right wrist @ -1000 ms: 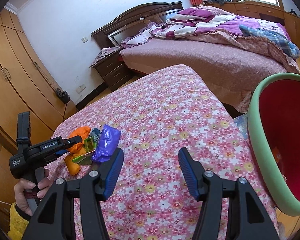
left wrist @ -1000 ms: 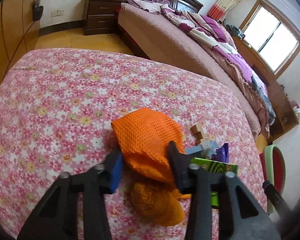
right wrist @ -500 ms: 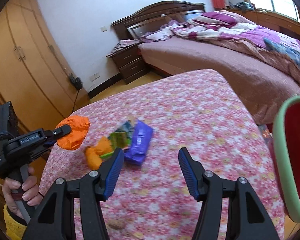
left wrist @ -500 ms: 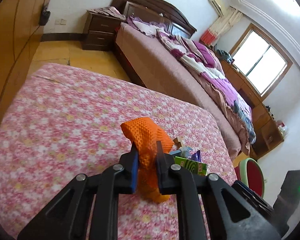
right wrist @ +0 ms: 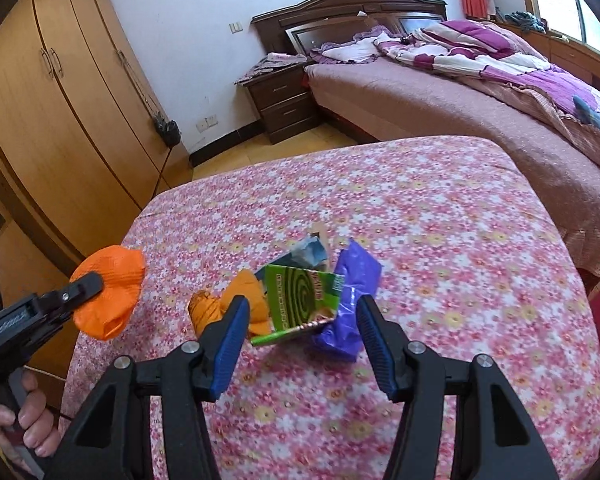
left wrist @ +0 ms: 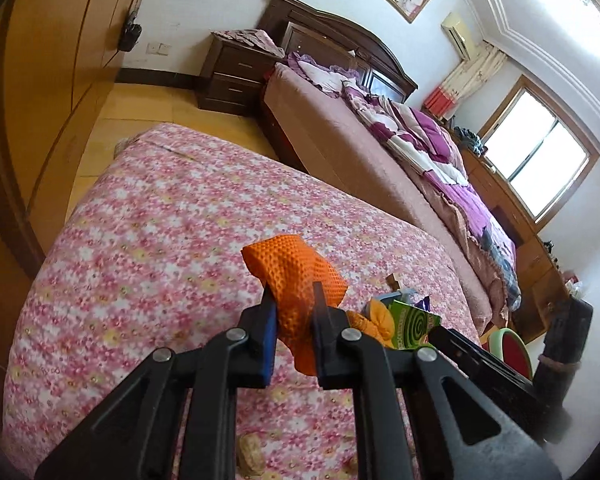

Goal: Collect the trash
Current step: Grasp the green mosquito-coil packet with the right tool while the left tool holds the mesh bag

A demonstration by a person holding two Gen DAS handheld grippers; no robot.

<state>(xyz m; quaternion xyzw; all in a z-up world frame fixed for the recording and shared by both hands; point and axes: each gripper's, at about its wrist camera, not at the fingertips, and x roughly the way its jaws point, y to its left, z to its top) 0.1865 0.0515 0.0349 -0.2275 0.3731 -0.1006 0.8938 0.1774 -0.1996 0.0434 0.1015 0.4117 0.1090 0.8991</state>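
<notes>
My left gripper [left wrist: 294, 300] is shut on an orange mesh net [left wrist: 296, 272] and holds it above the flowered table; the net also shows at the left in the right wrist view [right wrist: 110, 292]. My right gripper [right wrist: 300, 316] is open just above a heap of trash: a green mosquito-coil box [right wrist: 302, 300], a purple wrapper [right wrist: 350, 300], crumpled orange pieces [right wrist: 228, 304] and a blue-grey packet [right wrist: 308, 252]. The box [left wrist: 412, 322] and the orange pieces [left wrist: 374, 320] also show in the left wrist view.
A pink flowered cloth covers the table [right wrist: 440, 216]. A green-rimmed red bin [left wrist: 510, 350] stands beyond the table's right side. A peanut shell [left wrist: 249, 454] lies near the front edge. A bed [right wrist: 480, 92], a nightstand [right wrist: 284, 100] and wooden wardrobes [right wrist: 60, 100] surround the table.
My left gripper shut on the orange net and lifted it off the heap. My right gripper moved left over the remaining trash and stayed open.
</notes>
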